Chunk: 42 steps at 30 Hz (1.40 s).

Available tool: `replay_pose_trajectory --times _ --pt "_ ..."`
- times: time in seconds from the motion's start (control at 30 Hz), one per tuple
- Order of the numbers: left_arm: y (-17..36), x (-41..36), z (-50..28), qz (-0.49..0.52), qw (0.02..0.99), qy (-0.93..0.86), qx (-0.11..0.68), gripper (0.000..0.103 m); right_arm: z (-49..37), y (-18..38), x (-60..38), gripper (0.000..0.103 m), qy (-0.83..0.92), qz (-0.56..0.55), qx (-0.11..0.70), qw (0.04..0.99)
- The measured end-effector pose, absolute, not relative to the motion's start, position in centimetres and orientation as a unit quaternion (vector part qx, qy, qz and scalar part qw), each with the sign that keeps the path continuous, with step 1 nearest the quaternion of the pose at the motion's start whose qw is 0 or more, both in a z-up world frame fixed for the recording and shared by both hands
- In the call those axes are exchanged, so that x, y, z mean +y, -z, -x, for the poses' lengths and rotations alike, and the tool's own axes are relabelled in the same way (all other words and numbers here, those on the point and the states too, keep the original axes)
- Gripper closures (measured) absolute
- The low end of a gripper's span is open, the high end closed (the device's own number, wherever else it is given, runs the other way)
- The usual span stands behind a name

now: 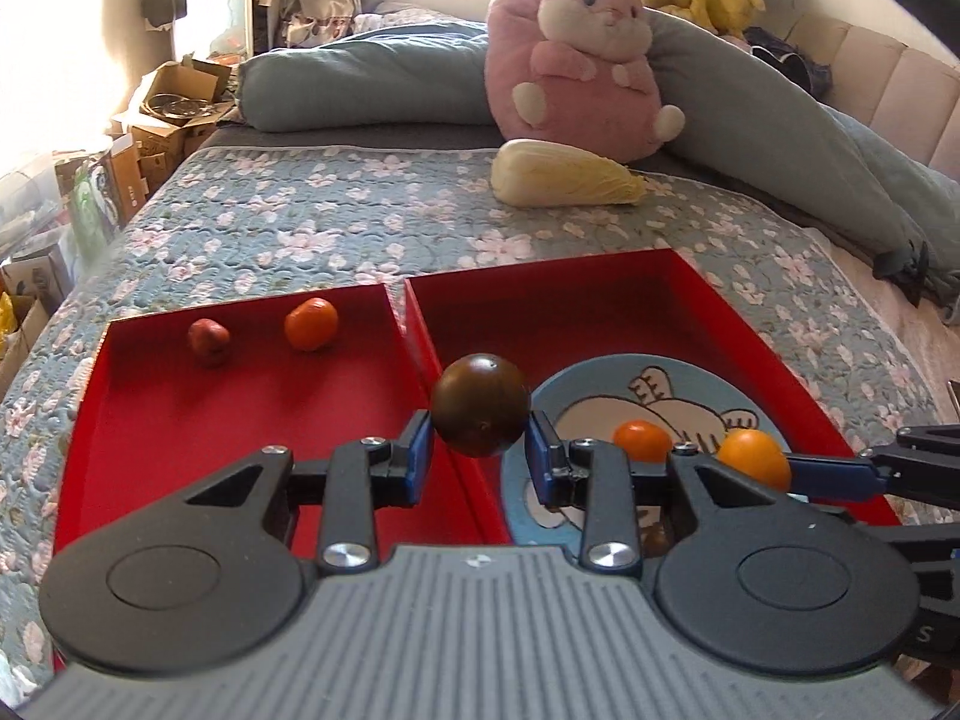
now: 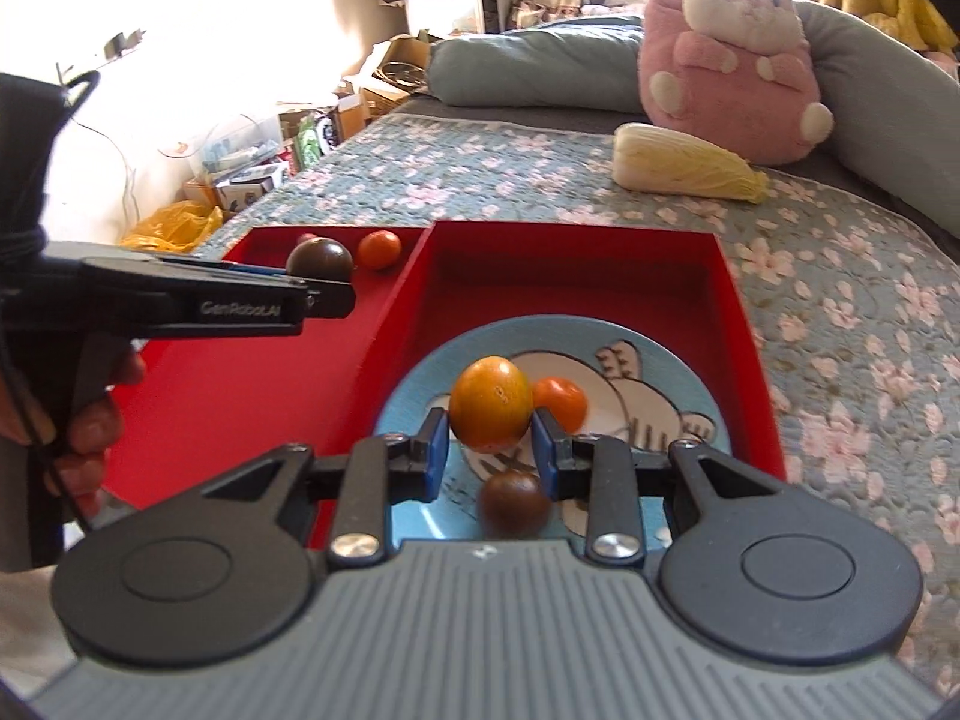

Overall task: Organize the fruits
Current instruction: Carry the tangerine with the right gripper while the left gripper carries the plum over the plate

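Note:
My left gripper (image 1: 479, 441) is shut on a dark brown round fruit (image 1: 480, 405), held above the wall between two red trays; it also shows in the right wrist view (image 2: 319, 261). My right gripper (image 2: 489, 438) is shut on a yellow-orange fruit (image 2: 491, 403), held above the blue plate (image 2: 690, 384) in the right red tray (image 2: 576, 252). An orange fruit (image 2: 561, 401) and a dark brown fruit (image 2: 515, 503) lie on the plate. The left red tray (image 1: 180, 408) holds a small red fruit (image 1: 209, 341) and an orange fruit (image 1: 311, 324).
The trays sit on a flowered quilt (image 1: 336, 210) on a bed. A napa cabbage (image 1: 564, 175), a pink plush toy (image 1: 576, 54) and grey-blue pillows (image 1: 360, 84) lie behind. Cardboard boxes (image 1: 174, 108) stand beside the bed at left.

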<state>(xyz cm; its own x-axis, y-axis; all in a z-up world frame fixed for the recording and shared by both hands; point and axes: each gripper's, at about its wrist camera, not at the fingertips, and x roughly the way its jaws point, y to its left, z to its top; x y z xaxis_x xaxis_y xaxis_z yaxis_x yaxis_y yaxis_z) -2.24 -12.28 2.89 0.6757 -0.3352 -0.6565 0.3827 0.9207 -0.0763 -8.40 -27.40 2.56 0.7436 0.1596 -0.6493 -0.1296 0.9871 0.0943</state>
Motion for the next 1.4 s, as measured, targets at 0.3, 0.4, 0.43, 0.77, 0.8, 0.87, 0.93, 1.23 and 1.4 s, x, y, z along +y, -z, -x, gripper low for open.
replay_pose_trajectory --times 0.3,0.4,0.43,0.77,0.8,0.87,0.93,1.23,1.4 --pt "-0.8 -15.9 4.3 -0.079 0.9 0.227 0.363 0.065 8.9 -1.2 -29.1 0.07 -0.047 -0.023 0.368 0.928" --pt "-0.1 -16.3 4.4 -0.097 0.898 0.226 0.365 0.065 8.9 -1.2 -29.3 0.07 -0.041 -0.022 0.369 0.928" --pt "0.1 -16.4 4.3 -0.104 0.897 0.226 0.366 0.064 8.8 -1.2 -29.4 0.07 -0.04 -0.022 0.369 0.928" --pt "0.9 -16.8 4.4 -0.118 0.893 0.219 0.374 0.064 8.3 -0.4 -29.7 0.07 -0.028 -0.025 0.379 0.925" --pt "0.9 -16.7 4.3 -0.112 0.894 0.217 0.376 0.064 8.3 -0.3 -29.7 0.07 -0.028 -0.025 0.38 0.924" --pt "0.8 -16.5 4.2 -0.102 0.893 0.218 0.381 0.064 8.2 -0.3 -29.5 0.07 -0.028 -0.025 0.38 0.924" --pt "0.8 -16.3 4.1 -0.098 0.893 0.217 0.382 0.064 8.1 -0.2 -29.5 0.07 -0.029 -0.025 0.38 0.924" --pt "1.1 -16.8 4.3 -0.126 0.897 0.197 0.375 0.064 7.7 0.1 -29.2 0.07 -0.033 -0.027 0.38 0.924" --pt "1.5 -17.5 4.8 -0.16 0.895 0.193 0.368 0.064 6.6 0.5 -29.5 0.07 -0.021 -0.03 0.379 0.925"
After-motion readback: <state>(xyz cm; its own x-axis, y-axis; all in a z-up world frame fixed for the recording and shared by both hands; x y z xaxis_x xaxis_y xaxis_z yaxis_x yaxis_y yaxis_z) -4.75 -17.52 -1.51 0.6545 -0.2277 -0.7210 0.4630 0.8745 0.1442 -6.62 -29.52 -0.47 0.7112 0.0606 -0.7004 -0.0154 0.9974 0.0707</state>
